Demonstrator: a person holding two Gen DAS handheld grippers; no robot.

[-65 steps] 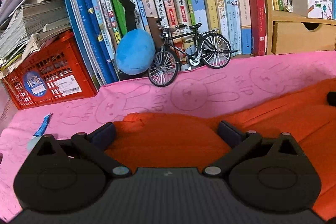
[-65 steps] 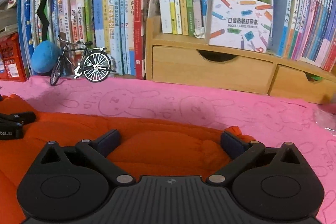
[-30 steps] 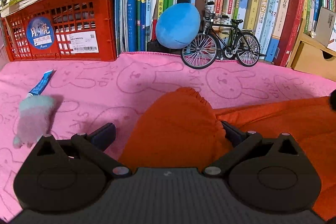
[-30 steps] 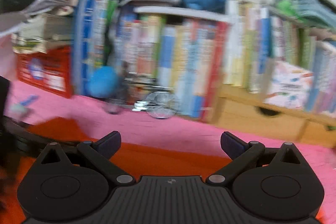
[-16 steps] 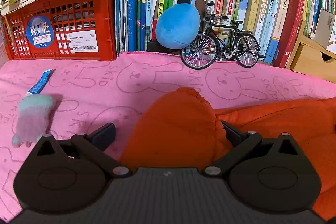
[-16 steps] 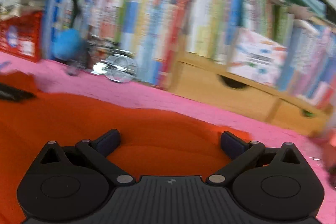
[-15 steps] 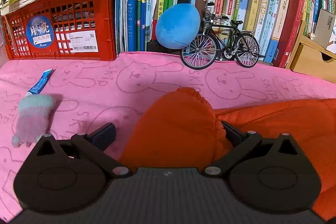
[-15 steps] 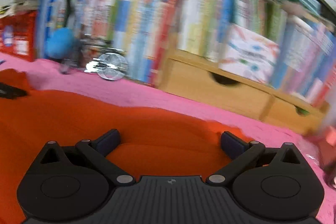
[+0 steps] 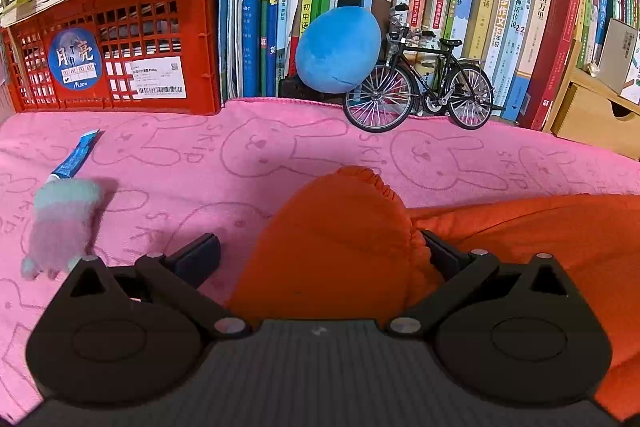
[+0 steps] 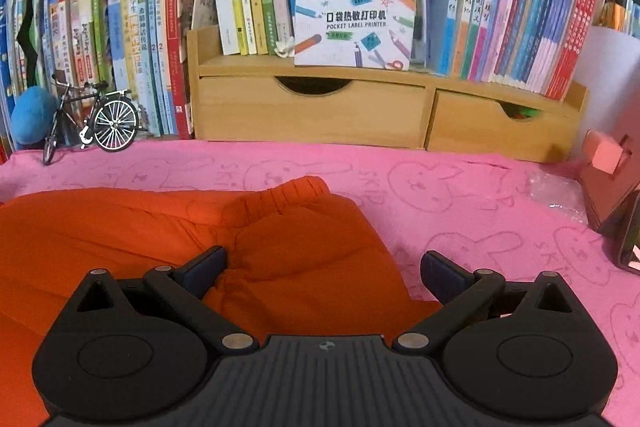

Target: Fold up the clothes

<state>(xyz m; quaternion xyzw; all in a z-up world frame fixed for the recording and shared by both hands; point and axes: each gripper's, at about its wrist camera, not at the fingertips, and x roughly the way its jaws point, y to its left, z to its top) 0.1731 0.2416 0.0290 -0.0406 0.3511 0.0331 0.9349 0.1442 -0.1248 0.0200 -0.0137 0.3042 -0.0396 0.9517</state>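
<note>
While the orange garment [image 9: 340, 227] is lying spread across the pink bunny-print towel [image 9: 248, 155] on the counter, its elastic-cuffed end is resting between the wide-open jaws of the left tongs [image 9: 320, 259], which are gripping nothing. In the right wrist view, the same orange garment [image 10: 160, 227] is showing a ribbed hem bunched near its far edge, and the right tongs [image 10: 324, 267] are also standing open, one fingertip over the cloth and the other over bare towel. Judging by the layout, folding is appearing barely begun: the fabric is looking rumpled and elongated, with no neat stacked layers, so gathering the cuff end and doubling it over is seemingly remaining. Beyond the garment, a small fuzzy toy [image 9: 60, 223] and a blue tube [image 9: 76, 157] are lying near the towel's left side; a model bicycle [image 9: 420, 95] and a blue plush ball [image 9: 340, 55] are standing against the books, beside a red crate [image 9: 116, 43].
</note>
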